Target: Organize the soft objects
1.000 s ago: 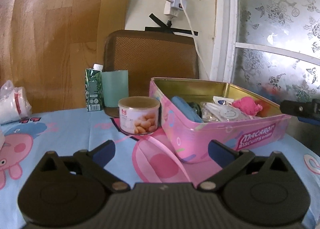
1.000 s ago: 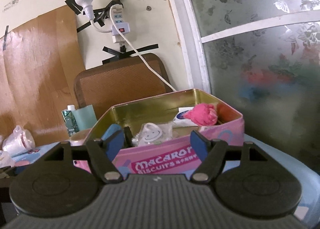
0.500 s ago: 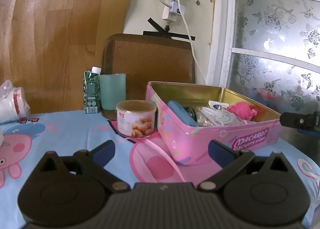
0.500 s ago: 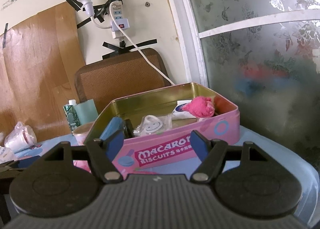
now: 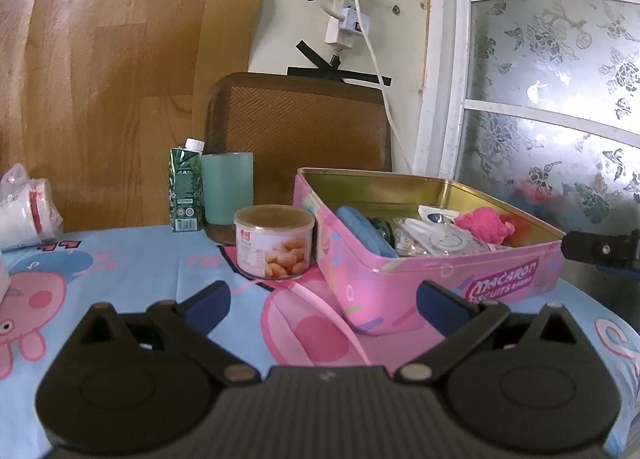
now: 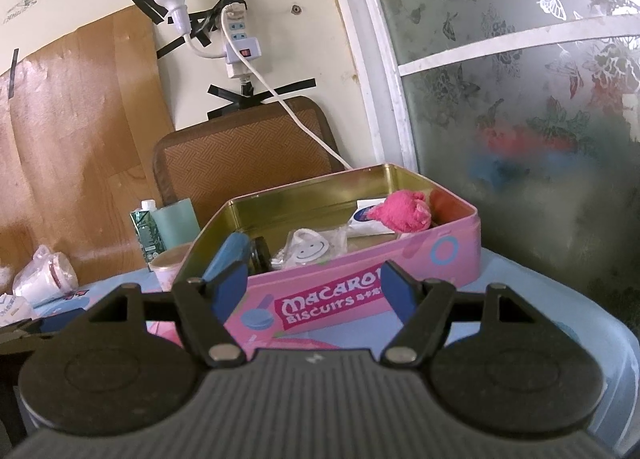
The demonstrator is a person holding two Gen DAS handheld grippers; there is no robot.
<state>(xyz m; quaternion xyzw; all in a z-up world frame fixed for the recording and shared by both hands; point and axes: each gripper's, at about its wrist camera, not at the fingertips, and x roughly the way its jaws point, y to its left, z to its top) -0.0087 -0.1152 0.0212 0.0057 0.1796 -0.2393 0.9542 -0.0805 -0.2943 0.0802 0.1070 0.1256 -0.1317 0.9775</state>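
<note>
A pink macaron biscuit tin (image 5: 440, 279) (image 6: 440, 255) stands open on the blue cartoon tablecloth (image 5: 140, 271). Inside it lie a pink plush toy (image 5: 482, 225) (image 6: 404, 213), a clear bag with a smiley face (image 5: 440, 237) (image 6: 310, 247), a blue soft pouch (image 5: 362, 229) (image 6: 230, 251) and a white packet (image 6: 366, 215). My left gripper (image 5: 322, 299) is open and empty, low over the cloth in front of the tin's left corner. My right gripper (image 6: 312, 289) is open and empty, in front of the tin's long side.
A round snack can (image 5: 274, 241) stands just left of the tin. Behind it are a green carton (image 5: 185, 185) and a teal cup (image 5: 227, 187). A bagged white roll (image 5: 26, 215) lies far left. A brown chair back (image 5: 296, 123) and a frosted glass door (image 5: 552, 99) stand behind.
Both grippers have drawn back a little from the tin, which looks smaller now. Both stay open and empty. The things in the tin have not moved.
</note>
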